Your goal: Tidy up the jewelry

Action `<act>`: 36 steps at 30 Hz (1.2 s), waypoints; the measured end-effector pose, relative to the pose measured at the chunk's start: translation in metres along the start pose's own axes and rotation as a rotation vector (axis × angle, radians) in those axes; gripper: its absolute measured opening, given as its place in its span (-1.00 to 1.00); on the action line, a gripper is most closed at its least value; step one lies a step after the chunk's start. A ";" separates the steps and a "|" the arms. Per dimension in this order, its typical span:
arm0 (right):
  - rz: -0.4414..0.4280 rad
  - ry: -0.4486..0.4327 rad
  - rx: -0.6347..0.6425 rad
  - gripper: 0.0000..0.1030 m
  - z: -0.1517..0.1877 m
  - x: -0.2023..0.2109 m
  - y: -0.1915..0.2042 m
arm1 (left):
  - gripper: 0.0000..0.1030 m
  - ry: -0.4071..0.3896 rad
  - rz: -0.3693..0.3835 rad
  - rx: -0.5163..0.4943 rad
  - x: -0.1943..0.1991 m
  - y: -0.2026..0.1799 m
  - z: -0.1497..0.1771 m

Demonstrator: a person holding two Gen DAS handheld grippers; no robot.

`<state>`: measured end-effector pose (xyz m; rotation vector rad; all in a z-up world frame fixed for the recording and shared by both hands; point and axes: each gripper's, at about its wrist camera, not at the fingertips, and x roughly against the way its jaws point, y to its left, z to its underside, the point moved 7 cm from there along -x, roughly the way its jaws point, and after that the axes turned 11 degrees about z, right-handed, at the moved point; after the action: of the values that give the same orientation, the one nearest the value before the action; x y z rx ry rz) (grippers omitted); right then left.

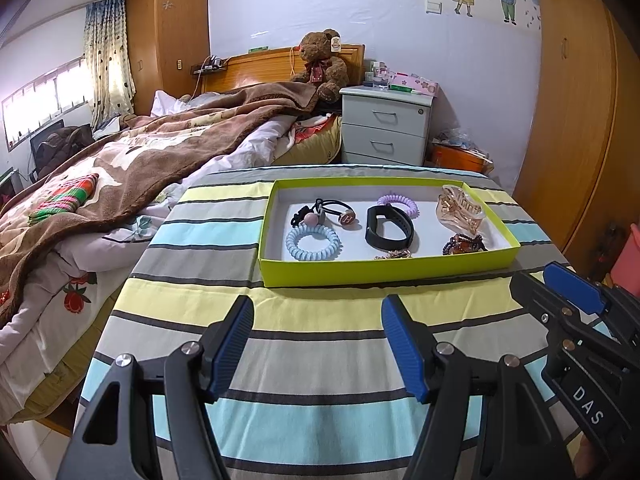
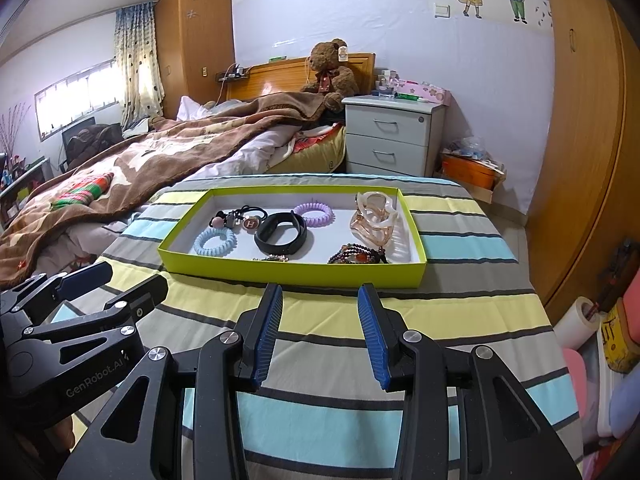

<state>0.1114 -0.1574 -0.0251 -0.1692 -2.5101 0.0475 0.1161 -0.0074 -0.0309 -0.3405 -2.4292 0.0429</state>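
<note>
Lime-green tray (image 1: 384, 270) sits on the striped worktop (image 1: 320, 320), holding hair ties, a black wristband (image 1: 388, 228) and beads. Left gripper (image 1: 318, 344) and right gripper (image 2: 320, 332): jaws wide, empty, short of it.

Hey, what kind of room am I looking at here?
Most likely a home bedroom: an unmade bed with a brown blanket, a teddy bear against the headboard, and a nightstand with drawers beside it. The tray of hair ties and bracelets sits on a striped cloth.
</note>
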 end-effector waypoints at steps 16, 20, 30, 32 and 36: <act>-0.001 -0.002 0.001 -0.22 0.000 0.002 0.001 | 0.33 0.003 -0.001 0.014 -0.001 -0.002 -0.002; -0.001 -0.001 0.003 -0.22 0.000 0.003 0.001 | 0.33 0.001 -0.001 0.018 -0.001 -0.001 -0.002; -0.001 -0.002 0.002 -0.22 0.001 0.004 0.001 | 0.33 0.004 -0.003 0.024 -0.001 0.000 -0.001; -0.001 -0.002 0.003 -0.22 0.001 0.003 0.001 | 0.33 0.004 -0.003 0.023 -0.001 0.000 0.000; -0.001 -0.002 0.002 -0.22 0.001 0.003 0.001 | 0.33 0.003 -0.003 0.026 -0.001 0.000 -0.001</act>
<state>0.1086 -0.1556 -0.0239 -0.1670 -2.5124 0.0496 0.1175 -0.0077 -0.0312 -0.3251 -2.4237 0.0725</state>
